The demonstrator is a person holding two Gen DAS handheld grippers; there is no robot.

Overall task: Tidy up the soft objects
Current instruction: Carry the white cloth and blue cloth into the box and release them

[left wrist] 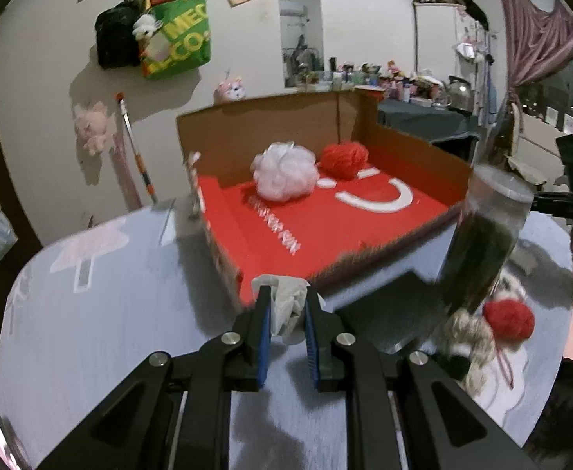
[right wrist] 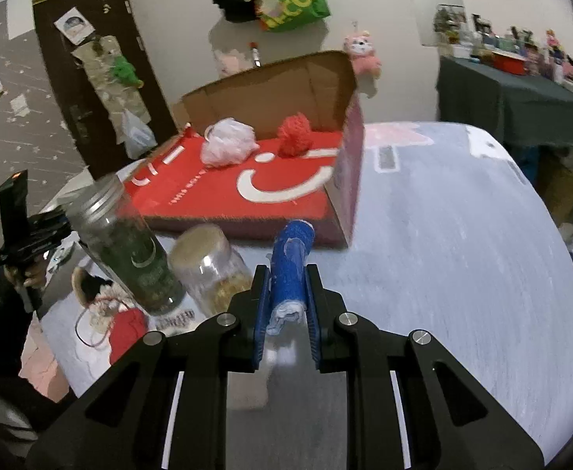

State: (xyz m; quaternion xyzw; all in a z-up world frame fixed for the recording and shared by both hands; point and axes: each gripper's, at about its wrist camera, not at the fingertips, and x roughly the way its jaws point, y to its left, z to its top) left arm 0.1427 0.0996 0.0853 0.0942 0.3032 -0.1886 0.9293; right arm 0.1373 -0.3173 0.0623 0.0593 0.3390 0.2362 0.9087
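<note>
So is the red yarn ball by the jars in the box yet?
Out: the red yarn ball lies on the table beside the jars, outside the box.

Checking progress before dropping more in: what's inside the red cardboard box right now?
Inside the red cardboard box: a pale pink mesh pouf and a red yarn ball, near the back wall. Whatever lies behind them is hidden.

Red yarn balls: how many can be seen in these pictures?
2. One red yarn ball lies inside the cardboard box; another red ball lies on the table beside the jars. Others may be hidden.

Pale round table: open red cardboard box, two jars, red yarn ball, cream yarn.
</note>
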